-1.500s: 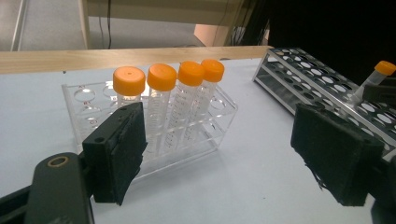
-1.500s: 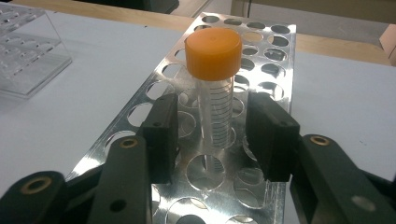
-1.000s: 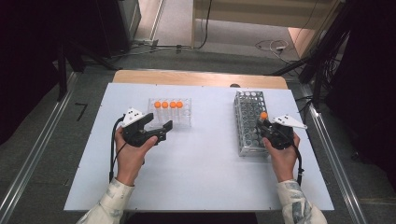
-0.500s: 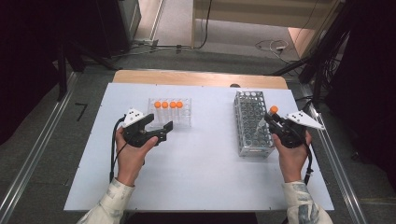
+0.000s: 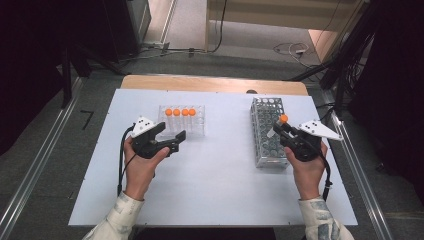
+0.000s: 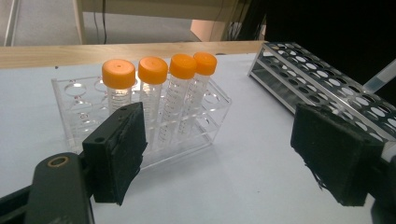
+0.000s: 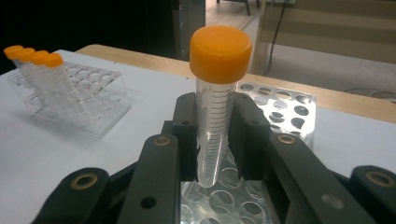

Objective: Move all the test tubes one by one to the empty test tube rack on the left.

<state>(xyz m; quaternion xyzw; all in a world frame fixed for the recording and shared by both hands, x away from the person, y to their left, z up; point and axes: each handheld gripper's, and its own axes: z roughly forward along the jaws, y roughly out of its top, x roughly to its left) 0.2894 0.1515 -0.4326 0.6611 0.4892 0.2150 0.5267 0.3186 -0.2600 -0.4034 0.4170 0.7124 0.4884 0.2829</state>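
At right of the frame, the right gripper (image 5: 278, 131) clamps an orange-capped tube (image 7: 217, 93) above the metal rack (image 5: 266, 131), while the left gripper (image 5: 171, 135) gapes wide at left.

A: On our left gripper (image 5: 171, 138) we see a black body, a white plate with dark dots on top, and a black cable (image 5: 120, 165) running back along the wrist.

B: Our right gripper (image 5: 278, 131) matches: black body, pale three-cornered plate with dots, black cable by the wrist.

A: Up close, our left pads (image 6: 119, 154) are flat black blocks with a rough, frayed facing, and one arm has a brass-ringed hole.

B: Our right jaw arms are black links with brass-ringed pivots and small screw holes.

A: Our sleeves (image 5: 119, 219) are light, with a faint pattern.
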